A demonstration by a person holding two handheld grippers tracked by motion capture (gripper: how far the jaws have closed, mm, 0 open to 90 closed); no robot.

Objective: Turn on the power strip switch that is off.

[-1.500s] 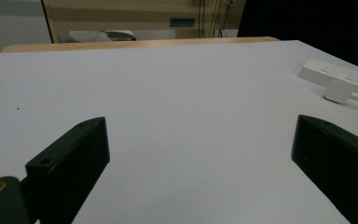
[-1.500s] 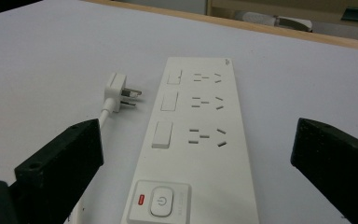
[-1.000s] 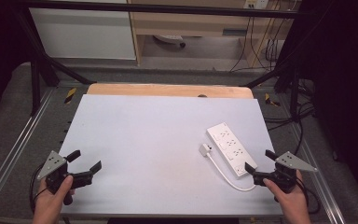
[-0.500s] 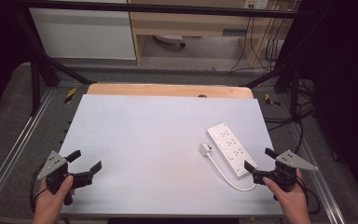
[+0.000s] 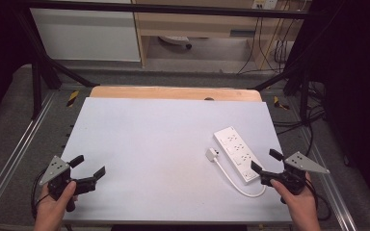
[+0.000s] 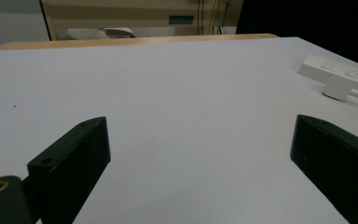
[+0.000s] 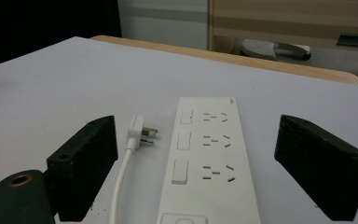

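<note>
1. Two grippers are resting low at the near edge of the white table (image 5: 164,139), one in each of my hands.
2. My right gripper (image 5: 266,162) is sitting at the near right, pointing at the near end of the white power strip (image 5: 236,154). Its jaws are standing wide and have just been closing a little; they are gripping nothing. In the right gripper view the strip (image 7: 209,158) is lying in the gap ahead of the jaws, pads well clear of both its sides.
3. My left gripper (image 5: 89,166) is sitting at the near left, well apart from the strip. Its jaws are gaping wide over bare tabletop, holding nothing.
4. Power strip is lying flat on the right half of the table, running diagonally from mid-right toward my right hand (image 5: 296,199), sockets facing up.
5. Its white cord (image 5: 236,185) is looping out from the near end, curving left and back up alongside the strip.
6. White plug (image 5: 212,154) is lying flat just beside the strip's left side, not touching it; prongs are pointing toward the strip in the right gripper view (image 7: 140,130).
7. From the left gripper view, strip (image 6: 335,70) and plug (image 6: 338,87) are showing far off at the right edge.
8. My left hand (image 5: 53,209) is wrapping the left gripper's handle at the table's near edge.
</note>
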